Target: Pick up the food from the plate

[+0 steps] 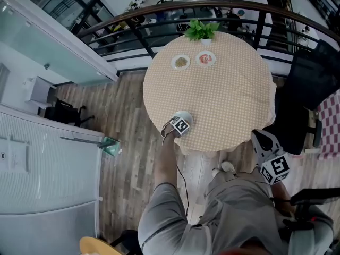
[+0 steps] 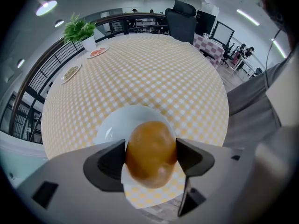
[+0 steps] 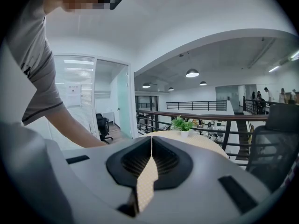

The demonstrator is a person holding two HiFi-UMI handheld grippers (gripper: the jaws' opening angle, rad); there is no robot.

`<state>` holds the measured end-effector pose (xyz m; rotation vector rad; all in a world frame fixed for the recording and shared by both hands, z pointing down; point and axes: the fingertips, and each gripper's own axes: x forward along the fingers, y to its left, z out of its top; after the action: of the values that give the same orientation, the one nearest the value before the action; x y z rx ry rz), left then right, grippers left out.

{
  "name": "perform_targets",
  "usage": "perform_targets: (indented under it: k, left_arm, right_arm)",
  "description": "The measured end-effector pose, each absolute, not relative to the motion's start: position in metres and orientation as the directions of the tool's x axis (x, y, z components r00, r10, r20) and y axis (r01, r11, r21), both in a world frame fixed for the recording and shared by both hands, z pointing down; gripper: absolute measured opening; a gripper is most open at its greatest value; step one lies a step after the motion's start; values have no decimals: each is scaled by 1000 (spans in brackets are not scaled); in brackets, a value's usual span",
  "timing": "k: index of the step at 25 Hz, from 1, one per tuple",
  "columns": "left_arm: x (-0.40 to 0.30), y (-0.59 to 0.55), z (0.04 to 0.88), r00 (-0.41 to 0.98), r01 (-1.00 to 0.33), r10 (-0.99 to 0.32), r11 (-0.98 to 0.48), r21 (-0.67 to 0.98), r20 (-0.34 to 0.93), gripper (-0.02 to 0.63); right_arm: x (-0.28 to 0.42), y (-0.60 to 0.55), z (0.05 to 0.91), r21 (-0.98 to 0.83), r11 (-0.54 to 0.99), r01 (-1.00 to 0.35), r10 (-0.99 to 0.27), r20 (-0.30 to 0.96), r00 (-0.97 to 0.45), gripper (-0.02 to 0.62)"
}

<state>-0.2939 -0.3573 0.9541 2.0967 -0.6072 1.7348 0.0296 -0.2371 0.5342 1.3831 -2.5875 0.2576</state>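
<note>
Gingham cloth (image 2: 154, 64) in yellow and white covers the round table (image 1: 223, 94), with a smooth white plate (image 2: 112, 125) at its 7 o'clock edge. Over that plate a glossy, golden-brown, rounded bun (image 2: 149, 164) sits clamped between the wide-set jaws of the left claw (image 2: 150, 149). The right claw (image 3: 151, 153), off the table at 5 o'clock, is closed on nothing.

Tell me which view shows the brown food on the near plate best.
The left gripper view: the brown food fills the middle of the frame, between the jaws of the left gripper, over the white plate. In the head view that gripper covers it, leaving only plate rim. The right gripper view misses it.
</note>
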Motion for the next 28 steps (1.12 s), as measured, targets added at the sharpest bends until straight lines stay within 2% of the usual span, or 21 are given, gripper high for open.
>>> perform_targets:
  k: [7,11,20,28]
  left_arm:
    - [-295,-352,951,139,-541,-124,-841,-30,983,350]
    - [-288,-354,932,180,-622,-183,-783,-32,967,350]
    - [-299,-378,845,269,-805,-455,-591,-62,849,350]
    - [-295,-372,723,334,-900,-743,-434,-37,580,350]
  right_arm:
    - [31,-236,533,-62,553,-831,-799,241,-551,17]
    - [29,-237,531,-66,570,-819,-790,231,-568,17]
    - [3,-245,521,-65,641,-765,-745,187,-641,17]
    - [-24,-248,509,-57,713,-699,-686,147,-712,17]
